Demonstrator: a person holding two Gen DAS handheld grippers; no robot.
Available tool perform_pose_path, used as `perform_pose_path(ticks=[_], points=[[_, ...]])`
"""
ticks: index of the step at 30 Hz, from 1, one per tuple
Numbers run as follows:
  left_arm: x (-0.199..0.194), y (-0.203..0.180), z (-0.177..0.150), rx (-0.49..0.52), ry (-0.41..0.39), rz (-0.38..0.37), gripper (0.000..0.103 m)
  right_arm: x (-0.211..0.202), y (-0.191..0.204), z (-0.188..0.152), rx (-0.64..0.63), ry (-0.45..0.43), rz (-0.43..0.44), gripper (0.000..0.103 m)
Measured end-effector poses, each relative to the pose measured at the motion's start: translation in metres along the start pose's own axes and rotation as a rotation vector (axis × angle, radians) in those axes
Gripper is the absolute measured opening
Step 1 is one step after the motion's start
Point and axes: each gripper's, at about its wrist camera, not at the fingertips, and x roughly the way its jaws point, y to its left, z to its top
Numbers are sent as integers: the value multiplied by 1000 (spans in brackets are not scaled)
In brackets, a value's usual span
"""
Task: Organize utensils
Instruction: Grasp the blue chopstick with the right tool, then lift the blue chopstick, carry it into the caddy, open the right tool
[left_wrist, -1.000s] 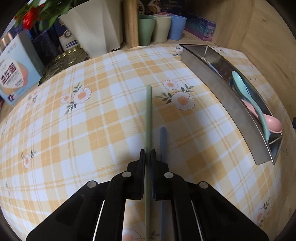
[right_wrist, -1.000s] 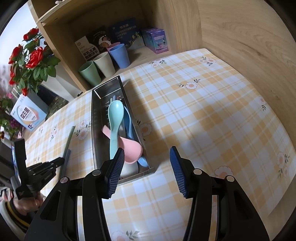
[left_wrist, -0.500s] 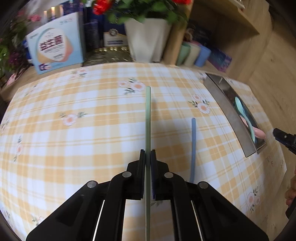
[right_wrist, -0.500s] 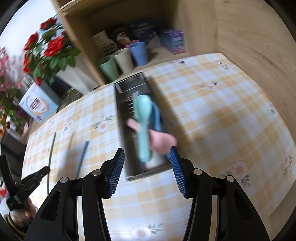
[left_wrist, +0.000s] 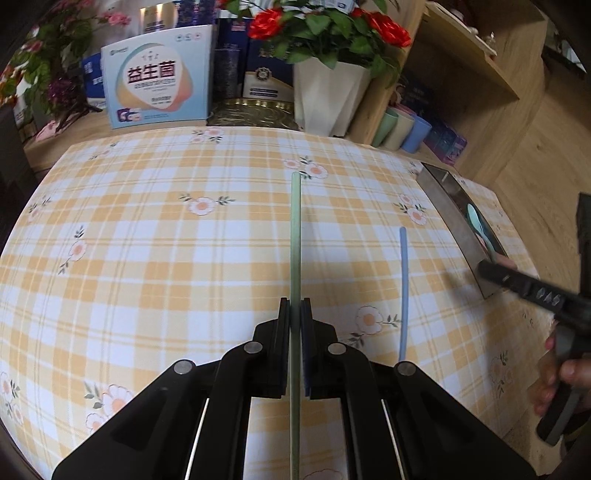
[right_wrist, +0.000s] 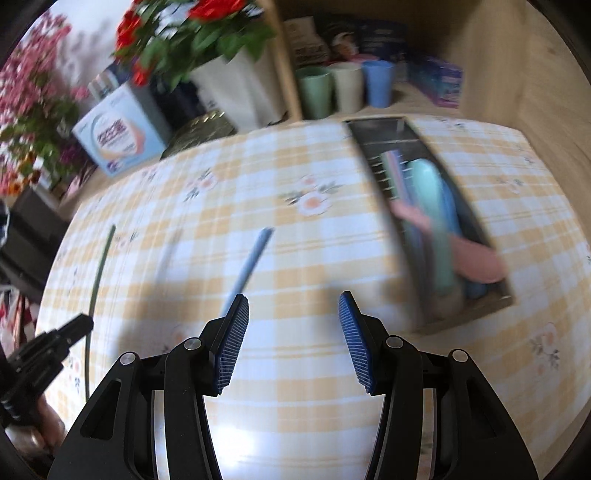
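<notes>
A green chopstick (left_wrist: 295, 236) is clamped lengthwise in the left claw (left_wrist: 294, 314) above the checked worktop (left_wrist: 147, 258), while a blue chopstick (left_wrist: 403, 288) lies flat to its right. Farther right, a metal tray (right_wrist: 373, 155) holds pastel spoons (right_wrist: 432, 221). The right claw (right_wrist: 293, 332) hangs with fingers apart and empty, just beside the blue chopstick's near end.

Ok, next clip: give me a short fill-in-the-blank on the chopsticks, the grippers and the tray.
1. The left gripper is shut on the ____ chopstick.
2. The blue chopstick lies on the ____.
3. The right gripper has its jaws ____.
4. The spoons lie inside the metal ____.

Missing words: green; tablecloth; open; tray
</notes>
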Motion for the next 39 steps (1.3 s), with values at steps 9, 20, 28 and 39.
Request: perform_pose_path(ticks=[9,20,28,39], points=[[-13,17,-9,-35,-33,-5,5,40,44,-15,-52,87,6,50],[-16,15,-14,-43,-41,-13,5,65,58,-18,-82,74,-78,49],[-15,13,-18,-48,-28,-14,5,64,50,-23,-91,39,-97,20],[-9,8,-24,-49,-13,-15,5,47,28,-45,-63,16,-12,6]])
